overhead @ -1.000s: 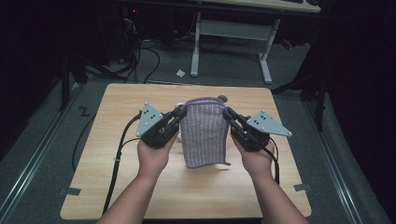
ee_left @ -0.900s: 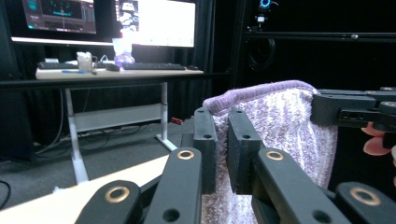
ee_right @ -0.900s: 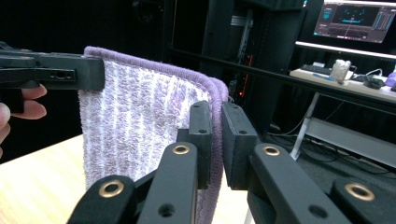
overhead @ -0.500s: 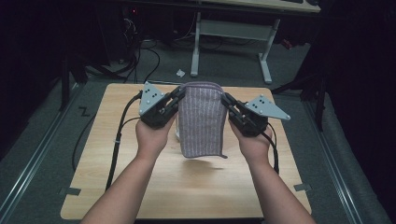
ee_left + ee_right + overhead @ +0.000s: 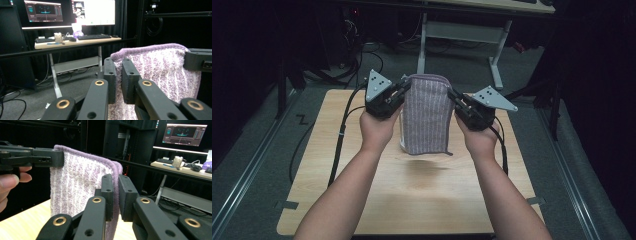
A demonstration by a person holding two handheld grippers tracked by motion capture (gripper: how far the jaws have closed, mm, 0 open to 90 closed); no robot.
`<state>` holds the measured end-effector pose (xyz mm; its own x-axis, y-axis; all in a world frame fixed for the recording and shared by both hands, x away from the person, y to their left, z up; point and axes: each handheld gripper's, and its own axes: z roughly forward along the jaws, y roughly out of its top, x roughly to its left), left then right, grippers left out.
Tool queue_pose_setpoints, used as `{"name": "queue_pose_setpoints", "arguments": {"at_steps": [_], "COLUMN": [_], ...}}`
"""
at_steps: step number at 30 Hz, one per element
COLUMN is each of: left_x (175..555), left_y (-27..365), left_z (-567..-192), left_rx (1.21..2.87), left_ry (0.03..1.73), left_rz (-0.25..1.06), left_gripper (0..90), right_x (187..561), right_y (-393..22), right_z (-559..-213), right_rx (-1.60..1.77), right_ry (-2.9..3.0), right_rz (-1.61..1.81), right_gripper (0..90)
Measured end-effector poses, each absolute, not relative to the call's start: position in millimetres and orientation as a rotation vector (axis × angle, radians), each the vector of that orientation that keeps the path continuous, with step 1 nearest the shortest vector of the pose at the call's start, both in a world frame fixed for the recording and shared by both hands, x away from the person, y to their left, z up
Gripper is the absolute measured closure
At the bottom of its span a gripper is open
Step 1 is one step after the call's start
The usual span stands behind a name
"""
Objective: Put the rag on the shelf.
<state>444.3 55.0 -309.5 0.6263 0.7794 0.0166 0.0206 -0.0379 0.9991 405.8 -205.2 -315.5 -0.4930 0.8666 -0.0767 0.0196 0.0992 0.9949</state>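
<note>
Dark room all around us, with a pale wooden table [image 5: 412, 200] lit in the middle and a desk [image 5: 75, 42] with glowing monitors [image 5: 45, 10] standing beyond it. We've got a purple striped towel [image 5: 426, 115] hanging in the air above the table, folded, its lower edge clear of the wood and casting a soft shadow below.

Over on our left, the left gripper [image 5: 403, 90] has the towel's upper left corner; in the left gripper view the left gripper [image 5: 118, 75] has its two black jaws pressed close with the purple hem [image 5: 150, 48] pinched between them. Our left hand [image 5: 379, 127] wraps the body of the tool, cable [image 5: 343, 130] trailing down toward the table edge.

On the other side, the right gripper [image 5: 453, 96] takes the upper right corner. Its own view shows the right gripper [image 5: 115, 195] with jaws clamped tight on the towel's doubled edge, the fabric running down between them. Our right hand [image 5: 479, 140] holds it level with the other.

Between the two tools the towel's top edge runs nearly straight, and the cloth drops flat from it.
</note>
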Motion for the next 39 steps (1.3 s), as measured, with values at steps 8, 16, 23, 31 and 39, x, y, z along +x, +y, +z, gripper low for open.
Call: {"name": "queue_pose_setpoints", "arguments": {"at_steps": [8,16,23,31,39], "left_x": [467,494,519,546,560], "left_y": [54,53,47,41,39], "left_z": [-301,-310,-314,-337,-361], "left_rx": [1.502,1.475,1.524,1.633,1.690], "left_ry": [0.707,0.756,0.759,0.830,0.927], "left_rz": [0.717,0.689,0.699,0.688,0.575], "left_gripper": [84.1,83.8,83.3,82.5,80.4], "right_x": [431,462,490,517,538], "right_y": [-203,-203,-209,-212,-212], "right_z": [-305,-311,-316,-331,-353], "right_rx": [0.901,0.957,0.994,1.065,1.170], "right_ry": [1.644,1.653,1.674,1.739,1.835], "right_rz": [1.471,1.465,1.434,1.380,1.306], "right_gripper": [83.8,83.8,83.8,83.7,83.1]}}
